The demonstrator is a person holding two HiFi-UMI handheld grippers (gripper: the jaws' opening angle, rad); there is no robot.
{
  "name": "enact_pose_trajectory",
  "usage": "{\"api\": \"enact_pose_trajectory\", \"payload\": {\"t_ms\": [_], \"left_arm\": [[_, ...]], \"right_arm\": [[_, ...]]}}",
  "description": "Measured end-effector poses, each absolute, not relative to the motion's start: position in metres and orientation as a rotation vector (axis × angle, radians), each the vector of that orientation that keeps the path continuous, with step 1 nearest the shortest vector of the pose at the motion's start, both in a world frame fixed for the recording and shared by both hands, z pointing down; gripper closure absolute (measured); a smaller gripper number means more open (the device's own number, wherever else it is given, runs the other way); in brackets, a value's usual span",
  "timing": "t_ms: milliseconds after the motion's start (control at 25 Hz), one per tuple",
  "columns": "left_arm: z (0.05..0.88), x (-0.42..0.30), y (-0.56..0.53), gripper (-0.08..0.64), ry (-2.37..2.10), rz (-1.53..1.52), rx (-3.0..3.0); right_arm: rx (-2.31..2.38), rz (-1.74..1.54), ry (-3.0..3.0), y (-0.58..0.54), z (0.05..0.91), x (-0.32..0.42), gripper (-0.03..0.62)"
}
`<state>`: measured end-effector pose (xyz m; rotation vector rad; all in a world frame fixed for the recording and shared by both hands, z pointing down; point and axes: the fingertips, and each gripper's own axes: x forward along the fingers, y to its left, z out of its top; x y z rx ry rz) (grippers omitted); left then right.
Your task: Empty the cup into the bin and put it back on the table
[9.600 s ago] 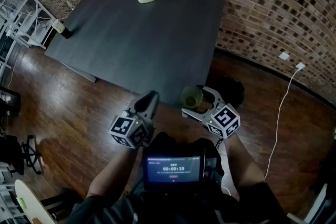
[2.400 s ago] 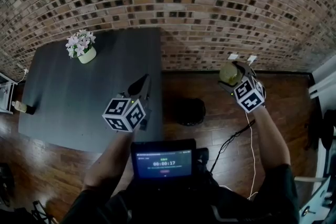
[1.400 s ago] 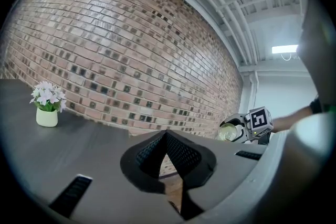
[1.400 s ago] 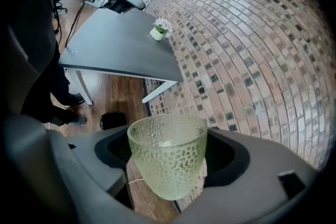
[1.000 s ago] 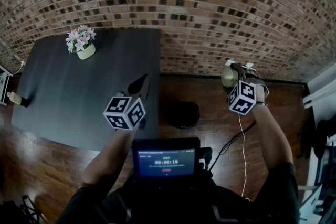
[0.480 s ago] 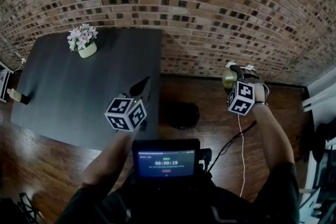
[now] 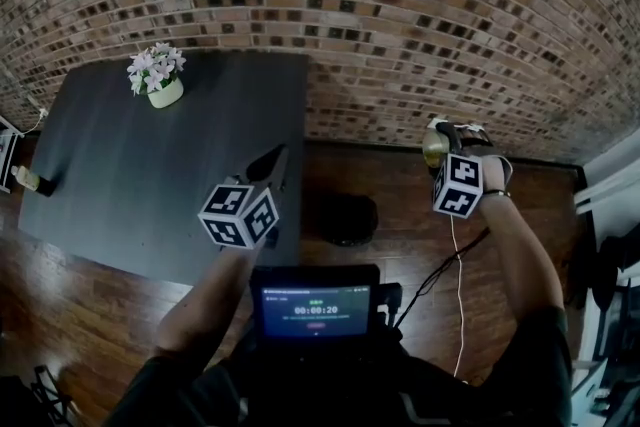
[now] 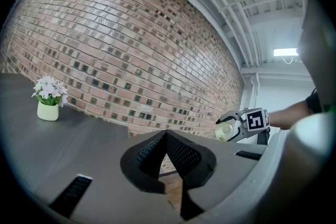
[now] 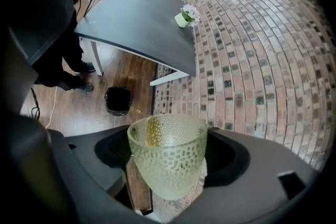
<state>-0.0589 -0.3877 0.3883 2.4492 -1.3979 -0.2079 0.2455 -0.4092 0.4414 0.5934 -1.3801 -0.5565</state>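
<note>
Right tool (image 7: 441, 137): jaws spread wide, pinching the cup (image 9: 168, 155), w/ a pad pressed on each side of it. Cup is pale green dimpled glass, w/ a yellowish tint on its inner wall. Mouth points away from the tool, base sits low btwn the jaws. It's held in the air over the wood floor (image 7: 400, 215), close to the brick wall (image 7: 400, 35), off to the right of the bin (image 7: 340, 218) and well apart from the desk (image 7: 150, 175).

In the right gripper view the bin shows beyond the cup's rim, down on the floor & to its left; black, standing just beside the desk's edge.

Left tool (image 8: 167, 136): jaws pressed together, tips meeting, nothing btwn them. It's held above the desk's near right corner. Flower pot (image 7: 160, 87) stands at the desk's far side.
</note>
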Motion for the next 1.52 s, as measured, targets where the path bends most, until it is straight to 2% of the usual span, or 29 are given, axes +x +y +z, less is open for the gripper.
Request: {"api": "enact_pose_trajectory", "payload": {"t_ms": [1520], "left_arm": [[0.383,-0.076,-0.376,0.559,-1.461,-0.231,2.427]], "right_arm": [[0.478,-0.624,-1.263,-0.416,0.441,0.238,0.195]]}}
